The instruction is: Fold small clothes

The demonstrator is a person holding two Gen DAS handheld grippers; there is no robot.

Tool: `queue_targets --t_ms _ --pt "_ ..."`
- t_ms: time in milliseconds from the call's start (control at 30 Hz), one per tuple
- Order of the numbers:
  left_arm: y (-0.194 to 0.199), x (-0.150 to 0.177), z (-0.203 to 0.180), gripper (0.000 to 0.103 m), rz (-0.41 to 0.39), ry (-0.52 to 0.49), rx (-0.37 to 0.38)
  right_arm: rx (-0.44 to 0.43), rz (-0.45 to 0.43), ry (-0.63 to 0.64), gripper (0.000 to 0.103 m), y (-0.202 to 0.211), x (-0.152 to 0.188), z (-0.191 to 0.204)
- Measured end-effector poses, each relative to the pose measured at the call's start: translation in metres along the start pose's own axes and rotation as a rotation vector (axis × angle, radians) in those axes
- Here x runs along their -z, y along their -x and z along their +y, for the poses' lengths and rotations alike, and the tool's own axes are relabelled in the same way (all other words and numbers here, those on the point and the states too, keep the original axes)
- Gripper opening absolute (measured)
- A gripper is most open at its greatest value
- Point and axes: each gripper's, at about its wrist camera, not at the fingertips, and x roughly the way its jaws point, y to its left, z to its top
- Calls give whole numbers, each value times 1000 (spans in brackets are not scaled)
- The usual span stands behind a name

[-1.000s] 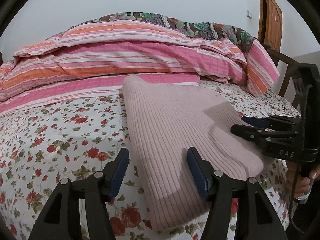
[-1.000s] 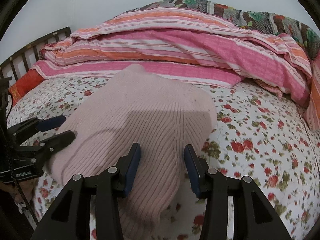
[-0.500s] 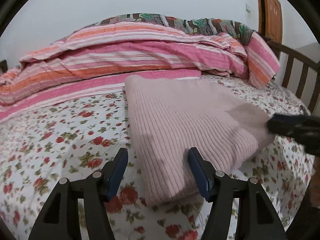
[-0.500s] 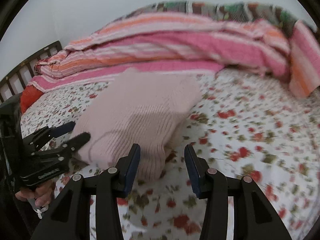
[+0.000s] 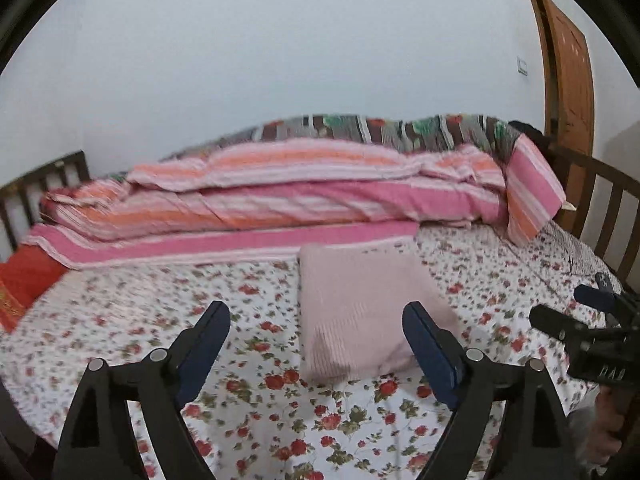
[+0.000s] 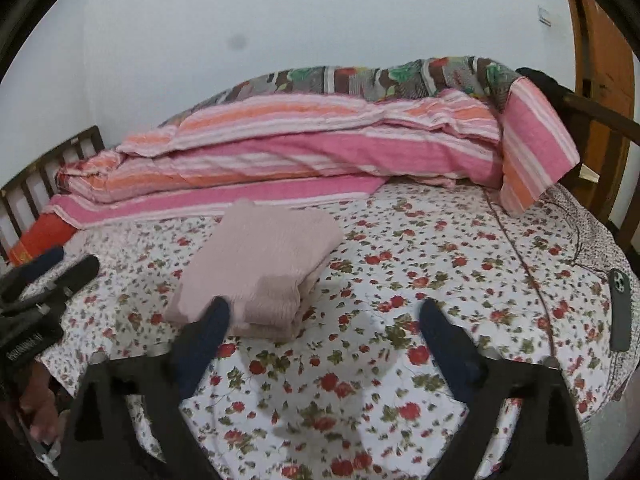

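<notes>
Folded pink knit garment lying as a compact stacked rectangle on the floral bedsheet, just in front of the rolled striped quilt running along the far side of the bed. Left gripper hovering above the sheet with jaws spread wide and holding nothing, its right finger overlapping the garment's near corner in the left wrist view. Right gripper likewise released and empty, poised near the garment's near edge, its fingers blurring with motion. A dark phone is resting near the right edge of the bed, well apart from the garment.

Judging from the neat layering visible at the near edge, the fold is appearing complete or nearly so. Risks from here: a finger catching the loose knit while passing close could be dragging the top layer and opening the stack; the soft sheet is offering little grip, so any sideways nudge could be sliding the whole bundle askew; a careless sweep to the right could be striking the phone
</notes>
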Motion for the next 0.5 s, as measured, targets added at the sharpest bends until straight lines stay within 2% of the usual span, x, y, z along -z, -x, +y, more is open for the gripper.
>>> queue_targets --t_ms 233,500 --pt "31 -6 -11 90 0 14 -9 27 -28 4 103 45 -2 -9" --pt "46 -3 -21 90 -7 21 0 48 -44 1 103 68 6 -20"
